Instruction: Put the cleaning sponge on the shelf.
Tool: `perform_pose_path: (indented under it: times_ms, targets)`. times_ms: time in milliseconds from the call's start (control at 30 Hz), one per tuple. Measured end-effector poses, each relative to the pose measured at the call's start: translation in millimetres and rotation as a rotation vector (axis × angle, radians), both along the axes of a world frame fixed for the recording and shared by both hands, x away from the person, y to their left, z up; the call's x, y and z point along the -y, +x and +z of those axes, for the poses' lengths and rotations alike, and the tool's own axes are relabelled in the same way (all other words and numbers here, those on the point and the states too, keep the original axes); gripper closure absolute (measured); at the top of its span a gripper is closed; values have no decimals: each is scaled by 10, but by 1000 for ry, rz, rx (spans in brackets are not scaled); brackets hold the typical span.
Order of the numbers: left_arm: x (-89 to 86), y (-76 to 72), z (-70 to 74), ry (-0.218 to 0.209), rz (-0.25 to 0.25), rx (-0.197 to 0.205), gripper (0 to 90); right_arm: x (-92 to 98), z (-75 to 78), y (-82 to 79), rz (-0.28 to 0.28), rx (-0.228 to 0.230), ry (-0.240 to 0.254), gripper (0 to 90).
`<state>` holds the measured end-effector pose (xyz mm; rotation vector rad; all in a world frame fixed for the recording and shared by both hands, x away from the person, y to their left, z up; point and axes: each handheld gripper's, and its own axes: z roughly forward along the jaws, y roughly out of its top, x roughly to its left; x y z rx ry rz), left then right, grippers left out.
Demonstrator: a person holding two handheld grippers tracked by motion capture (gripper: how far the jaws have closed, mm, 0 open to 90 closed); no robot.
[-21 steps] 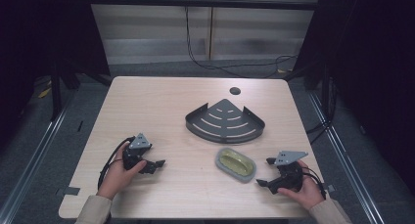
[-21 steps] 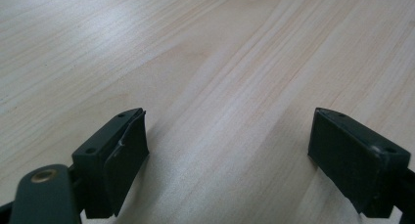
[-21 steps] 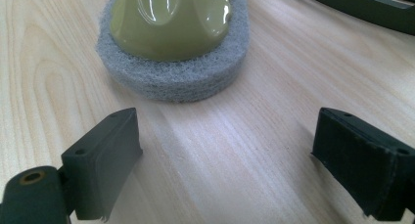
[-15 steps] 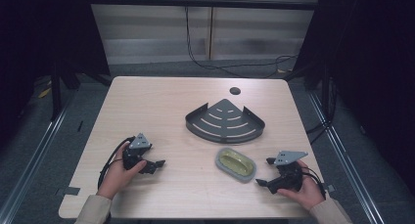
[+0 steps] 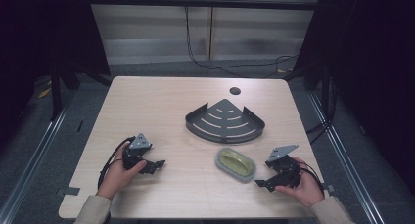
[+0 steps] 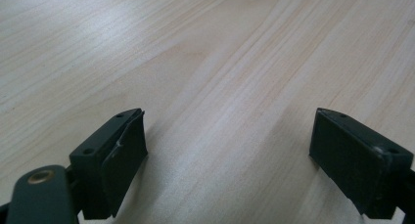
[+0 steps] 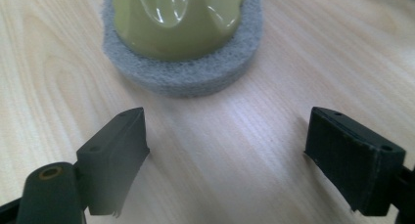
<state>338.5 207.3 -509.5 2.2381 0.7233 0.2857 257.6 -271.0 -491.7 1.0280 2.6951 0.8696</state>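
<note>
An oval scrubber (image 5: 236, 164) with a yellow-green plastic top and a grey pad underneath lies on the wooden table (image 5: 171, 106), front right of centre. My right gripper (image 5: 261, 182) rests just right of it, held in a hand, jaws open and pointing at the scrubber (image 7: 181, 33), which sits a short way ahead of the fingertips. Nothing is between those jaws. My left gripper (image 5: 157, 164) sits at the front left in the other hand, open over bare wood (image 6: 230, 87). A dark grey corner shelf (image 5: 225, 121) with curved slots lies behind the scrubber.
A round cable hole (image 5: 235, 91) is in the table near its far edge. Black cables trail from both grippers. Dark frame posts stand at the left and right of the table, and cables hang down the back wall.
</note>
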Motion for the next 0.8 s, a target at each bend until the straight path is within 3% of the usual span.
perform_pose_path:
  times_ms: [233, 533, 800]
  targets:
    - [0, 0, 0, 0, 0, -1, 130, -82, 97, 29, 12, -62, -31, 177]
    - [5, 7, -1, 2, -16, -4, 110, -148, 269, 95, 10, -76, -83, 179]
    - [19, 10, -6, 3, -22, -10, 84, -229, 414, 141, 7, -138, -127, 208]
